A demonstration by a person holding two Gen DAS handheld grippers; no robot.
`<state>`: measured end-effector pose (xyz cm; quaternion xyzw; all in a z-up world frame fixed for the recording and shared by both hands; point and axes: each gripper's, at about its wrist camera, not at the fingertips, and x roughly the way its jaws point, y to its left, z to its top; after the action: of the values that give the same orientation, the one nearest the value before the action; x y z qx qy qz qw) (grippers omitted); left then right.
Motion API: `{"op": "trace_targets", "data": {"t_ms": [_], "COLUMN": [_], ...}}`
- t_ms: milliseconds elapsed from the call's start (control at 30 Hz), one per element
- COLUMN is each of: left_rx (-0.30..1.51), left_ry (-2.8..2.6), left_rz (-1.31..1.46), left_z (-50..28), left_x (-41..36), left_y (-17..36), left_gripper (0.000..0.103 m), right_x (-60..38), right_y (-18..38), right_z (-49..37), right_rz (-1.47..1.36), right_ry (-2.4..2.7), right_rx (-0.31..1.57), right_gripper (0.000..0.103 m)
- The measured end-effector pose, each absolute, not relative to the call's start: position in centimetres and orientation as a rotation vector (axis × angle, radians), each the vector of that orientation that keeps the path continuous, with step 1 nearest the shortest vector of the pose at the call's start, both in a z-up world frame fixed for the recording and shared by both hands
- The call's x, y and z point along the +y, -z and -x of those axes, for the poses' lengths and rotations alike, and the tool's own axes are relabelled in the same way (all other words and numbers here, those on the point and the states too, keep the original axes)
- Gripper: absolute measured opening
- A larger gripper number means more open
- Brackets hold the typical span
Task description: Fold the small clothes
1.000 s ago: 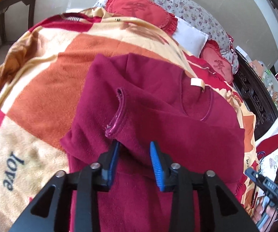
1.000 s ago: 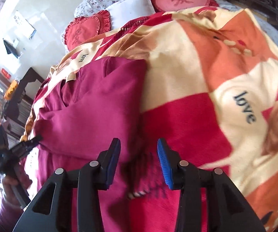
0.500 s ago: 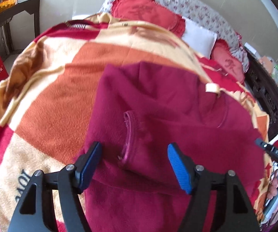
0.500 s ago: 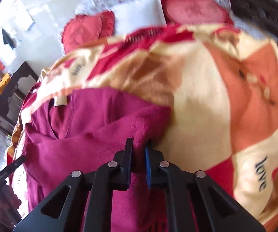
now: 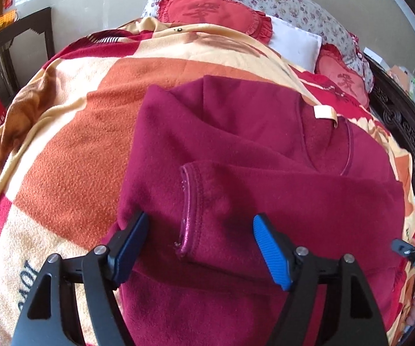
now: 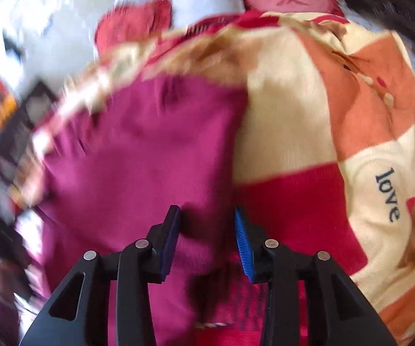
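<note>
Lying across the middle of the patterned blanket on the bed, the maroon fleece top has one sleeve folded over its chest. The left gripper hovers with jaws wide apart around the sleeve cuff; the right gripper, jaws apart, straddles the top's side edge.

Probably a home bedroom: blanket-covered bed, heart pillows, carved dark footboard.

Bed covered by blanket in orange, cream, red patches, "love" lettering. Two red heart cushions, white pillow, floral pillow at head. Dark side table at left, dark carved wooden furniture at right.
</note>
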<state>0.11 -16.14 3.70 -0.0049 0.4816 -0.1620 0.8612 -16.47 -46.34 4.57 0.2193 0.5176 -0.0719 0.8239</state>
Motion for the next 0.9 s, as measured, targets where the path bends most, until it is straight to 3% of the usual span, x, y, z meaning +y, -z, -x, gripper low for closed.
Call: {"op": "trace_targets", "data": {"t_ms": [333, 533, 900], "left_rx": [0.995, 0.969, 0.941], "left_ry": [0.324, 0.329, 0.361], "left_rz": [-0.101, -0.133, -0.127], "left_z": [3.0, 6.0, 11.1], "left_x": [-13.5, -12.2, -9.8], "left_y": [-7.3, -8.9, -10.1], "left_gripper": [0.079, 0.079, 0.079], "right_x": [-45.0, -42.9, -40.7], "right_y": [-8.7, -4.7, -12.0], "right_z": [17.7, 15.2, 21.8], "right_rz": [-0.413, -0.324, -0.356], "right_ry": [0.179, 0.171, 0.021], "right_rx": [0.997, 1.14, 1.126], "right_gripper": [0.02, 0.019, 0.022]}}
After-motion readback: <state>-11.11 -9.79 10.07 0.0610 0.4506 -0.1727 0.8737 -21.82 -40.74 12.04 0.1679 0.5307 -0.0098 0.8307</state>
